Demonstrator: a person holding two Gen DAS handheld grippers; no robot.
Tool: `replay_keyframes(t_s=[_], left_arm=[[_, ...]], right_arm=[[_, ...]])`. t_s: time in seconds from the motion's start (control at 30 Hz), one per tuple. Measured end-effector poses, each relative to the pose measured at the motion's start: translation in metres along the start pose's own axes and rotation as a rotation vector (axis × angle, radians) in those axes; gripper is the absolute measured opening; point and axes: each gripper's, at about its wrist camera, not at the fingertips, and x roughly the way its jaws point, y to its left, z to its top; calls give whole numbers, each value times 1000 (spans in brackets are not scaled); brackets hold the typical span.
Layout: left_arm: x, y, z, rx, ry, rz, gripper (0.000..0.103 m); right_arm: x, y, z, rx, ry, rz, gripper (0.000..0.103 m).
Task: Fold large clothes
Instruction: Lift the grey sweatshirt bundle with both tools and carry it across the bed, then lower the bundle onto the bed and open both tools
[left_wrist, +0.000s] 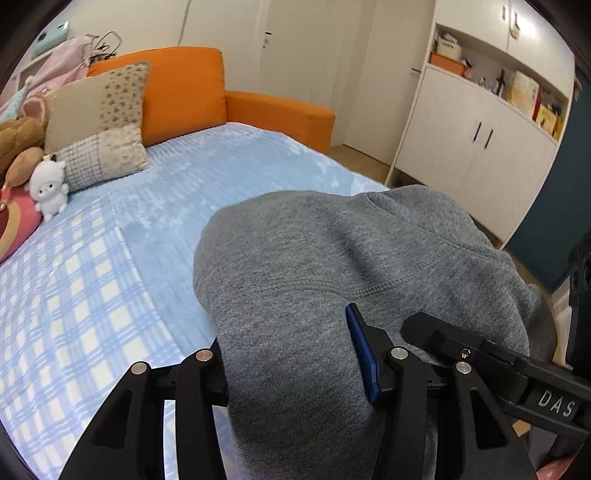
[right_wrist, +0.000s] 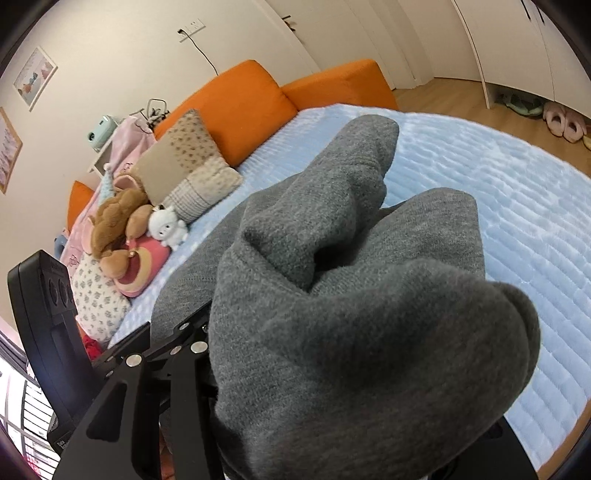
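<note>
A large grey sweatshirt (left_wrist: 332, 266) is held up over a bed with a light blue blanket (left_wrist: 207, 173). My left gripper (left_wrist: 295, 354) is shut on a thick fold of the sweatshirt; a blue pad (left_wrist: 364, 354) shows at its right finger. In the right wrist view the same grey sweatshirt (right_wrist: 351, 295) bunches over my right gripper (right_wrist: 332, 369) and hides its fingertips; the gripper holds the cloth. The right gripper's black body shows at the right of the left wrist view (left_wrist: 480, 354).
Cushions (left_wrist: 99, 122) and plush toys (left_wrist: 48, 188) lie at the bed's head against an orange sofa back (left_wrist: 184, 92). A white cabinet (left_wrist: 480, 140) stands right of the bed. Slippers (right_wrist: 565, 122) lie on the wooden floor. A plaid sheet (left_wrist: 55, 295) covers the near left.
</note>
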Motion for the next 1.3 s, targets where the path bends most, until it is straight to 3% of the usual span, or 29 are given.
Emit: replay_keyframes(t_s=[0.07, 0.13, 0.2, 0.33, 0.47, 0.53, 0.6, 0.67, 0.7, 0.77, 0.87, 0.93, 1.1, 1.23, 1.3], left_arm=[[15, 0, -9, 1, 38, 4, 56], [35, 12, -19, -70, 121, -19, 58], [53, 24, -31, -142, 192, -38, 66], [50, 24, -39, -138, 187, -59, 67], [23, 35, -30, -230, 211, -147, 63], [17, 42, -28, -217, 234, -165, 62], [25, 43, -32, -169, 298, -135, 62], [36, 40, -43, -143, 346, -85, 65], [40, 38, -50, -112, 336, -57, 69], [33, 33, -53, -78, 294, -48, 72], [15, 26, -53, -12, 256, -22, 83], [-3, 24, -50, 48, 229, 10, 85], [-43, 44, -22, 18, 163, 18, 86], [-44, 51, 15, 9, 114, 38, 89], [-25, 45, 33, 22, 114, 32, 89]], right_arm=[[9, -11, -7, 2, 6, 2, 49], [23, -23, -19, -6, 34, -13, 52], [37, -32, -34, -2, 73, -23, 55], [35, -47, -54, 75, 54, 12, 56], [10, -47, -56, 188, 33, 146, 56], [1, -48, -58, 231, 71, 191, 55], [7, -48, -62, 228, 123, 140, 57], [22, -47, -69, 193, 184, 48, 72], [29, -48, -74, 184, 216, 14, 73], [26, -52, -79, 215, 216, 25, 75], [5, -53, -78, 179, 216, 0, 86], [-10, -56, -76, 166, 219, 2, 87], [-57, -65, -64, 117, 182, -51, 87], [-95, -39, -48, -89, 35, -282, 90], [-110, -23, -38, -161, -56, -295, 91]])
